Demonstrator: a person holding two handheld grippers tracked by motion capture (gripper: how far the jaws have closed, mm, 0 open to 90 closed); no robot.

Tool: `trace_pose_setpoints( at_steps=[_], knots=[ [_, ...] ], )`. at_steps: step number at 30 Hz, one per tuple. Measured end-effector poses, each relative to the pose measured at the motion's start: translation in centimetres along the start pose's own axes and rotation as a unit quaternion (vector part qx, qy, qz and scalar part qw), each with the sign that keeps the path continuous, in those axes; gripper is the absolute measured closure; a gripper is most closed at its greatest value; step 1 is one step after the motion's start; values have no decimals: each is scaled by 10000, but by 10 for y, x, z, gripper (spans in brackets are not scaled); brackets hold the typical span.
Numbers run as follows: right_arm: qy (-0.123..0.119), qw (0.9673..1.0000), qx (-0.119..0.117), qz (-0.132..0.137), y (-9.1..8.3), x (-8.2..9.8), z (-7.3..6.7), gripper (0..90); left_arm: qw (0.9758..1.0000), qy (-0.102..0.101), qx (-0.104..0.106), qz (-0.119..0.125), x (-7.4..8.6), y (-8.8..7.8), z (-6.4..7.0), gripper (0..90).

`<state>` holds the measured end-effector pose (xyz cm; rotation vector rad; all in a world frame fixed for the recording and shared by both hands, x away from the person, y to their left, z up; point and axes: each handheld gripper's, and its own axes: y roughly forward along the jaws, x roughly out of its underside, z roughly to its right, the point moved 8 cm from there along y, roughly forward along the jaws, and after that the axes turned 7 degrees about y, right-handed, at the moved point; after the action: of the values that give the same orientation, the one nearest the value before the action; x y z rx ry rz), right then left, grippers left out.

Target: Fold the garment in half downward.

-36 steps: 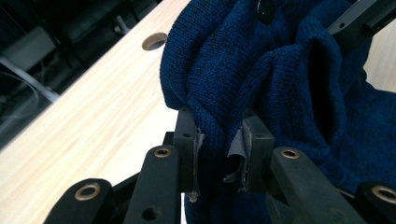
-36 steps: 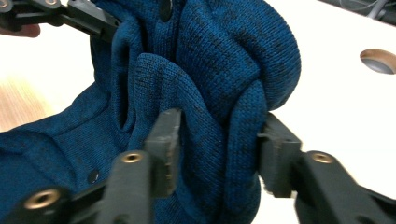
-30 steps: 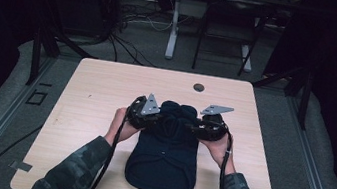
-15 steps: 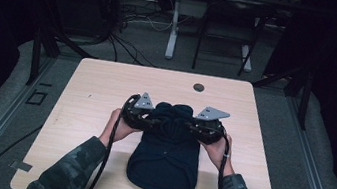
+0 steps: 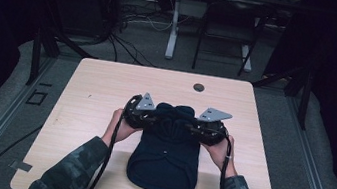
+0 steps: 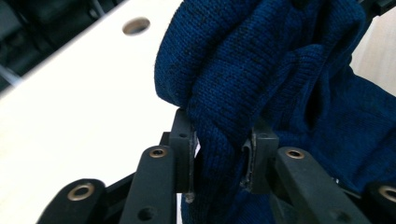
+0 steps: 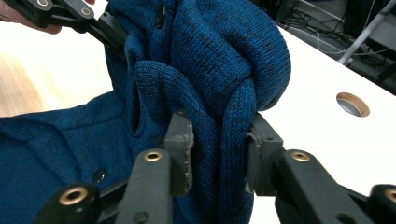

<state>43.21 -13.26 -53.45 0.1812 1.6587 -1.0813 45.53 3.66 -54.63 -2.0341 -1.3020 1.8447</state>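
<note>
A dark blue knit garment (image 5: 163, 167) lies on the near half of the table, its far end bunched into folds (image 5: 173, 115). My left gripper (image 5: 157, 121) comes in from the left, and its jaws have just been closing. They are shut on a thick fold of the knit (image 6: 219, 140), with my left gripper (image 6: 219, 161) pinching it from both sides. My right gripper (image 5: 188, 128) comes in from the right. Its jaws have just been opening slightly, but the pads of my right gripper (image 7: 218, 149) still press on a fold (image 7: 219, 93).
The light wooden table (image 5: 96, 94) has a round cable hole (image 5: 199, 87) near its far edge. Bare tabletop lies to both sides of the garment. Beyond the table are dark floor, cables and a stand (image 5: 174, 24).
Both grippers stay at the garment's far end. The left one has shifted slightly outward and back, and the bunched folds between the two look a little more gathered.
</note>
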Motion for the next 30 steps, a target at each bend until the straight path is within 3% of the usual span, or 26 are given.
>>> trace_pose_setpoints(
  at_steps=[1, 2, 5, 7, 11, 14, 18, 19, 20, 21, 23, 26, 28, 30],
  knots=[
    [58, 10000, -9, 15, -1, -2, 2, 624, 9997, 126, -188, 75, -5, -2, -1, 717],
    [58, 10000, -9, 15, -1, -2, 2, 624, 9997, 126, -188, 75, -5, -2, -1, 719],
    [119, 9999, 56, 25, -2, -9, 7, 614, 9982, 356, -464, 158, -13, -5, -3, 720],
    [163, 9998, 75, 17, -3, -12, 8, 564, 9969, 478, -594, 213, -16, -8, -4, 719],
    [322, 9995, -44, -33, 0, -12, 7, 527, 9942, 716, -784, 196, -16, -11, -2, 719],
    [158, 9999, 2, -20, 0, -8, 2, 618, 9920, 873, -886, 192, -12, -14, 0, 717],
    [-58, 9999, 91, 21, 2, -5, -3, 666, 9895, 1033, -1007, 127, -5, -16, 4, 701],
    [-171, 9997, 174, 69, 1, -5, -5, 677, 9902, 1003, -970, 68, -3, -16, 5, 679],
    [-342, 9988, 275, 202, 1, -3, -8, 689, 9915, 913, -927, 53, -2, -16, 5, 587],
    [-342, 9988, 275, 202, 1, -3, -8, 689, 9928, 814, -876, 66, 0, -16, 5, 587],
    [-432, 9983, 299, 256, 2, -1, -11, 693, 9962, 547, -676, 20, 3, -16, 5, 484],
    [-495, 9981, 284, 233, 5, 4, -14, 693, 9986, 248, -461, 12, 6, -14, 4, 416],
    [-524, 9981, 259, 200, 7, 7, -15, 690, 9991, 208, -372, -24, 8, -13, 5, 445],
    [-530, 9982, 244, 165, 7, 9, -16, 682, 9990, 245, -371, -15, 9, -13, 7, 539]
  ],
)
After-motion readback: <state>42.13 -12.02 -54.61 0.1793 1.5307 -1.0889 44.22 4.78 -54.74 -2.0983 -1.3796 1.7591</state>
